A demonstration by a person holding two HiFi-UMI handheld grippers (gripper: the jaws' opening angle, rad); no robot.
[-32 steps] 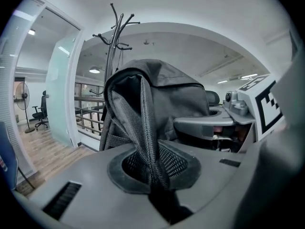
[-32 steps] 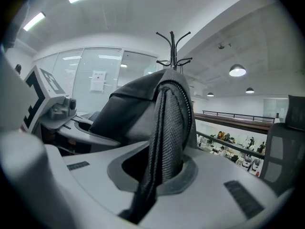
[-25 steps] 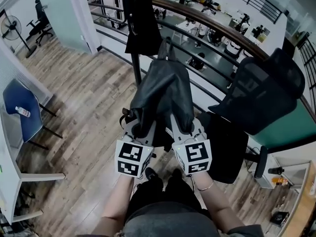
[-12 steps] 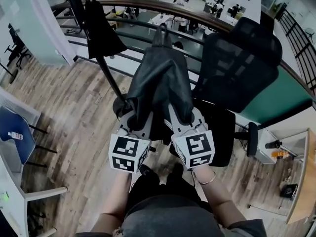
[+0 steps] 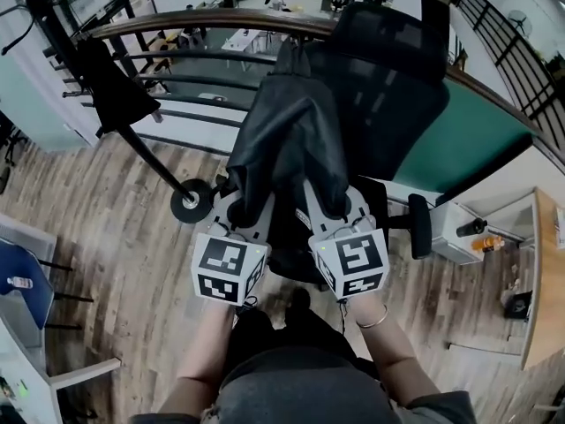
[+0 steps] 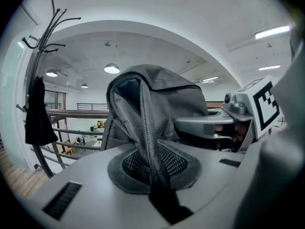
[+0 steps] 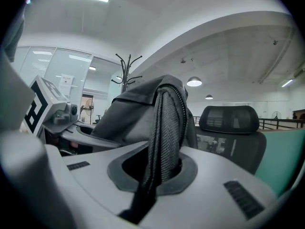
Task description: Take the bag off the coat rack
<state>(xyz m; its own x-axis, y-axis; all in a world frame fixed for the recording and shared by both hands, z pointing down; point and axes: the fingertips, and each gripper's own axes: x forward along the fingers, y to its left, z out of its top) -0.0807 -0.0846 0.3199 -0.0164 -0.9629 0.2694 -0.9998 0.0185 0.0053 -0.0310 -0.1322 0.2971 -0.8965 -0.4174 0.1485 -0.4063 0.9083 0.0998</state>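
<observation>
A dark grey bag [image 5: 287,144] hangs in the air between both grippers, clear of the coat rack [image 5: 146,153], which stands to the left. My left gripper [image 5: 244,212] is shut on a mesh strap of the bag [image 6: 143,142]. The right gripper [image 5: 328,212] is shut on another woven strap [image 7: 164,128]. In the left gripper view the bag [image 6: 157,99] fills the middle, and the rack [image 6: 40,46] rises at far left. In the right gripper view the rack's hooks [image 7: 126,66] show behind the bag [image 7: 138,104].
A black garment [image 5: 110,87] still hangs on the rack. A black mesh office chair [image 5: 388,78] stands right behind the bag, in front of a railing [image 5: 194,25]. A blue chair [image 5: 18,281] is at far left; a desk edge [image 5: 540,290] at far right.
Both grippers have carried the bag to the right, away from the rack. The rack now lies off to the left and the office chair sits directly behind the bag.
</observation>
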